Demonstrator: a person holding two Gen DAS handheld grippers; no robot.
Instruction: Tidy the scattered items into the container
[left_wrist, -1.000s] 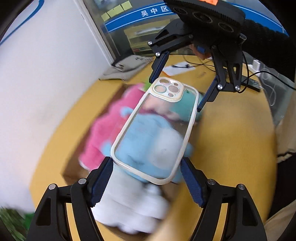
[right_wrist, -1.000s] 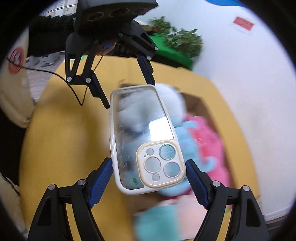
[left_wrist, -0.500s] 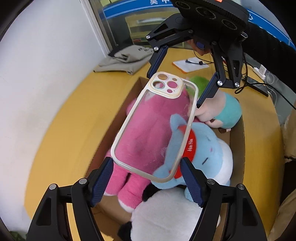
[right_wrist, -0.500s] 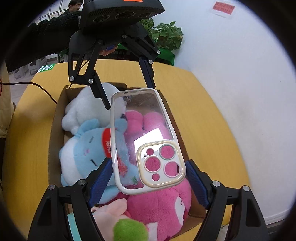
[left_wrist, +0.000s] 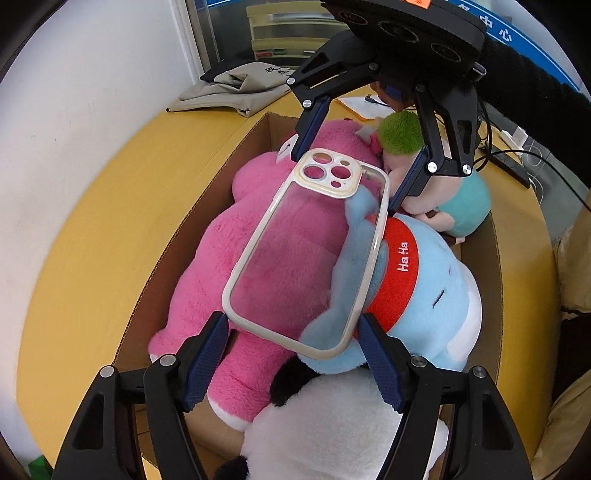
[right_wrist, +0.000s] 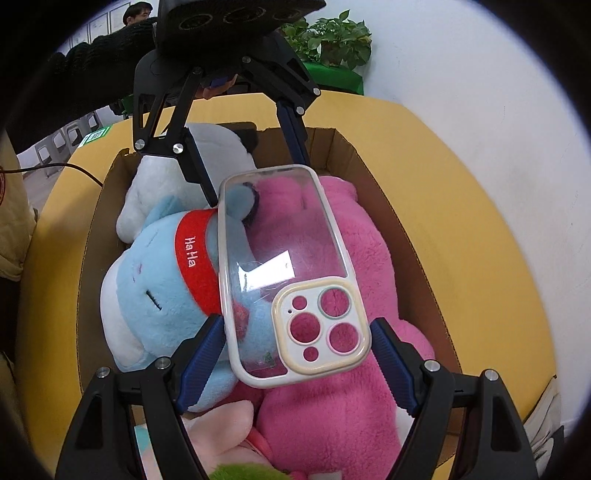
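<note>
A clear phone case (left_wrist: 310, 258) with a cream rim is held in the air above a cardboard box (left_wrist: 155, 273), one end pinched in each gripper. The left gripper (left_wrist: 291, 332) has its jaws pressed on the plain end; the right gripper (right_wrist: 295, 339) has its jaws clamped on the camera-cutout end. Under the case the box is packed with a pink plush (left_wrist: 288, 243), a light blue plush (left_wrist: 424, 295) with a red band, a white plush (left_wrist: 343, 424) and a green-haired doll (left_wrist: 402, 133). The box sits on a yellow counter (left_wrist: 92, 236), close to its edge by the white wall.
</note>
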